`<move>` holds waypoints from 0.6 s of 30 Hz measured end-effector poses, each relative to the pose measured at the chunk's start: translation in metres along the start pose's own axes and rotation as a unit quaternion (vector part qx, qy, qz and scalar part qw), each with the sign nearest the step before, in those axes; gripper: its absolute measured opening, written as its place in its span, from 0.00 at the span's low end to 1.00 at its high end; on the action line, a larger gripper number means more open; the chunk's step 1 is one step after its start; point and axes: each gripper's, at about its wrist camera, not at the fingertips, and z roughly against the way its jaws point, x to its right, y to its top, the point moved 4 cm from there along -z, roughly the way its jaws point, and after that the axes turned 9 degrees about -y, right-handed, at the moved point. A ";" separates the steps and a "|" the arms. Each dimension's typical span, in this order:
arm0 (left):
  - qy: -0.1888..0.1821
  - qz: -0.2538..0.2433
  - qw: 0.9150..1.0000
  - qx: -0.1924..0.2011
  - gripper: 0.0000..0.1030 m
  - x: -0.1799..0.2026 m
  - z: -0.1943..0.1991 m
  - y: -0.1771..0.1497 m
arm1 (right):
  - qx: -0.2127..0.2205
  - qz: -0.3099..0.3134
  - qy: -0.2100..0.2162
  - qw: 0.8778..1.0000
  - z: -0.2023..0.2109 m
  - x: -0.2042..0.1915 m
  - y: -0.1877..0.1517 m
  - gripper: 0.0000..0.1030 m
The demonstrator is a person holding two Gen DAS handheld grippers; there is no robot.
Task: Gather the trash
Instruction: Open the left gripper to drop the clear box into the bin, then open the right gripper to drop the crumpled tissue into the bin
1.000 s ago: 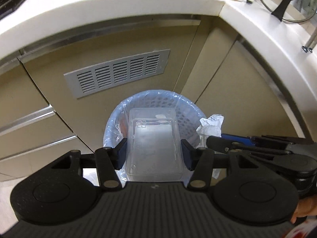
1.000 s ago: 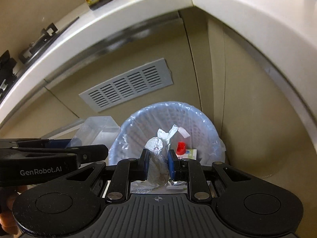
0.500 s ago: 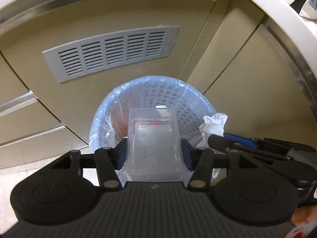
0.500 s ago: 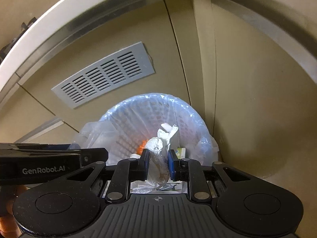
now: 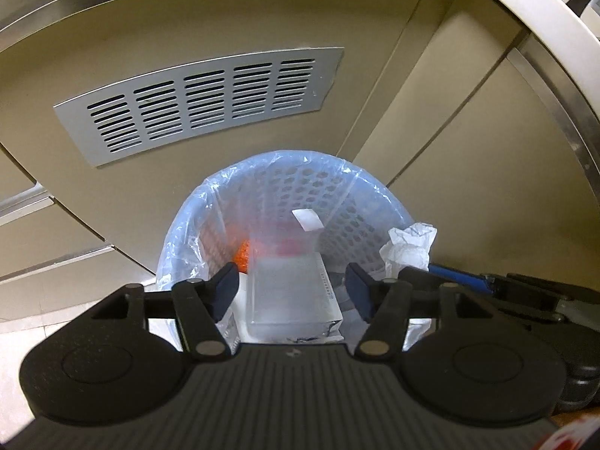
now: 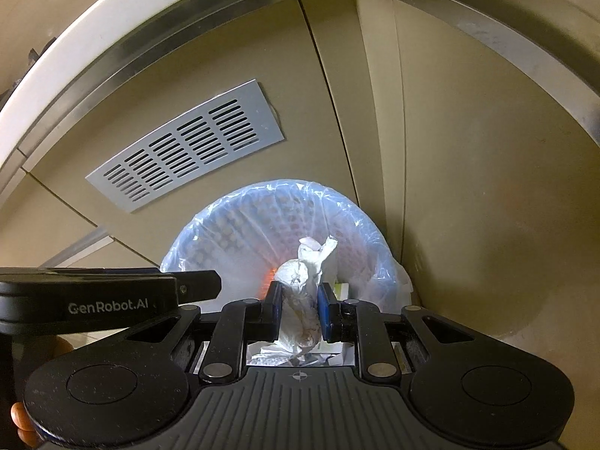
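While both grippers hang over lined bin (image 5: 285, 195); beige cabinets, grey vent (image 5: 202, 101) behind
left gripper (image 5: 292, 292) jaws just widened, clear box (image 5: 292, 296) loose between; right gripper (image 6: 299, 307) clamps crumpled tissue (image 6: 300, 292)

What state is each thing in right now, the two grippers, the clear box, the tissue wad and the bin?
Left gripper: jaws just opened, clear of box.
Clear plastic box: released, inside bin.
Right gripper: shut on tissue.
Crumpled tissue: gripped, over bin.
Bin: bag-lined, partly filled.

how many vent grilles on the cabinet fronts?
1. A single grey slotted vent grille sits on the beige cabinet panel just above the lined trash basket; the right wrist view shows the same one. Others may lie outside both views.
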 end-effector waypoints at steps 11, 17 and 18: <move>0.001 -0.011 1.000 0.005 0.58 -0.007 0.013 -0.001 | -0.001 0.003 -0.001 1.000 -0.001 -0.006 0.001 0.20; 0.001 -0.010 1.000 0.010 0.57 -0.009 0.022 0.000 | 0.002 0.007 -0.001 1.000 0.001 -0.012 0.001 0.20; 0.001 -0.010 1.000 0.012 0.57 -0.009 0.024 0.000 | 0.002 0.007 -0.002 1.000 0.001 -0.012 0.001 0.20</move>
